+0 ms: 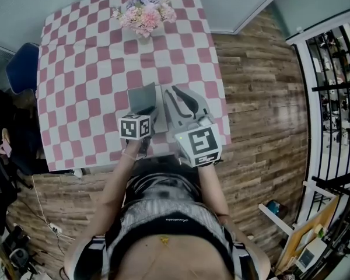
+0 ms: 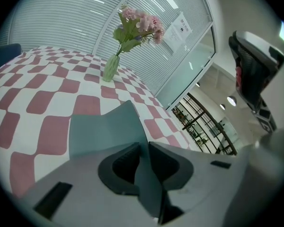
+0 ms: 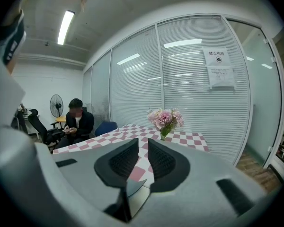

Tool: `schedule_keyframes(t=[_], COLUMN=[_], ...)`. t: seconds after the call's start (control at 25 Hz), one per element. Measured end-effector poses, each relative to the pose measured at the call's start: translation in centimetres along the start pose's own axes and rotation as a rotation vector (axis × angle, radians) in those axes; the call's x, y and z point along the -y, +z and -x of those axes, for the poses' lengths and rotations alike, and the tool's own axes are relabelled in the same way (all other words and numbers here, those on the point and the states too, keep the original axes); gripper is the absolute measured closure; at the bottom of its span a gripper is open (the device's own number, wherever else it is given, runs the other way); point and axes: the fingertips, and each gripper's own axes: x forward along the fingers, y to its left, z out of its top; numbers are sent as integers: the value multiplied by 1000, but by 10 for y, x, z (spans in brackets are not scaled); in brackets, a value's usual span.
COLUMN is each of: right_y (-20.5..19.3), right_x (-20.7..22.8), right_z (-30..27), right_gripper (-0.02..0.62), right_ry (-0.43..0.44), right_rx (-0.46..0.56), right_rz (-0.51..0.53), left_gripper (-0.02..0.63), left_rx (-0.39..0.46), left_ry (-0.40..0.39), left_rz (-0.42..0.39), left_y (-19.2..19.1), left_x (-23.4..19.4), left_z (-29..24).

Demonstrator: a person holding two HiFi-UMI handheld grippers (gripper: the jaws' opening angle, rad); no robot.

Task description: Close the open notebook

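Brightly lit from overhead, with glare off a ceiling strip light (image 3: 66, 26) at 11 o'clock in the right gripper view. Fisheye-bent at edges, black at corners, blurred up close.

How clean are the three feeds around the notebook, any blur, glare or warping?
Head view: evenly lit and sharp, table edges bowed. Left gripper view: heavy fisheye, dark corners, notebook cover soft up close. Right gripper view: window frames bowed, ceiling light glaring, mosaic on the face of the seated person.
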Motion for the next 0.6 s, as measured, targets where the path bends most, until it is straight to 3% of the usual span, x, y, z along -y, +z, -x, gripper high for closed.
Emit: schedule_keyframes(t=[0.6], right_y=[-2], right_x=[11], right_z=[6], right_gripper=[532], right_ry=[9], right_rx=[5], right_rz=[2], left_gripper=[534], left_rx=[-36], left_ry=[52], left_rz=[-11], left_y=[-4], left_x=[4], left_z=[-17])
